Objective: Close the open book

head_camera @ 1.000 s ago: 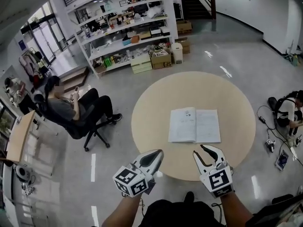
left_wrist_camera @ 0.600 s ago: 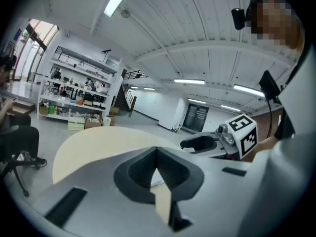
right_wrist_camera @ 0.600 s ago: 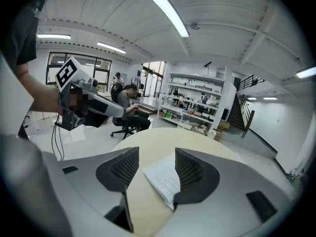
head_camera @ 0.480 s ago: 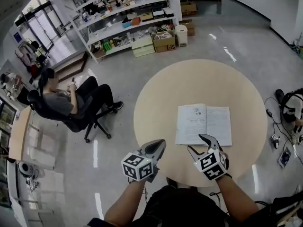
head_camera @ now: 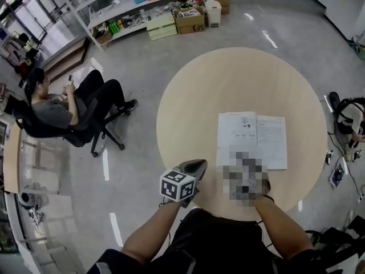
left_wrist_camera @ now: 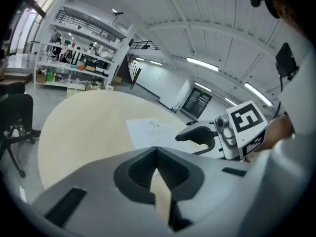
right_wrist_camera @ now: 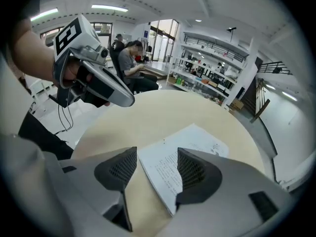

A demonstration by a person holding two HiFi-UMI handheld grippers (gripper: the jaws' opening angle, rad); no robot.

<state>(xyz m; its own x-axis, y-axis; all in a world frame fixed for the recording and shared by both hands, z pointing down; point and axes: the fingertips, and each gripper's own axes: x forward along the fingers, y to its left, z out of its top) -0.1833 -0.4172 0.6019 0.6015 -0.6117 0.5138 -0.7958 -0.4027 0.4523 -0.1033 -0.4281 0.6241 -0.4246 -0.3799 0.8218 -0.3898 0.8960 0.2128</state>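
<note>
An open book (head_camera: 251, 138) lies flat with white printed pages on the round beige table (head_camera: 194, 96), right of centre. My left gripper (head_camera: 197, 165) hovers at the table's near edge, left of the book, with its jaws shut and empty (left_wrist_camera: 157, 149). My right gripper (right_wrist_camera: 156, 154) hangs over the book's near edge (right_wrist_camera: 192, 154). Its jaws are opening wide, and only the page corner shows beyond the gap, untouched. In the head view a mosaic patch hides this gripper. The left gripper view shows it (left_wrist_camera: 200, 136) beside the book (left_wrist_camera: 150, 130).
A person sits in a black office chair (head_camera: 57, 113) on the floor to the table's left. Shelves with boxes (head_camera: 154, 10) stand at the back. Cables and gear (head_camera: 342, 119) lie on the floor to the right.
Both grippers have come down and forward to the table's near edge. The right gripper's jaws have spread wider and now sit by the book's near edge.
</note>
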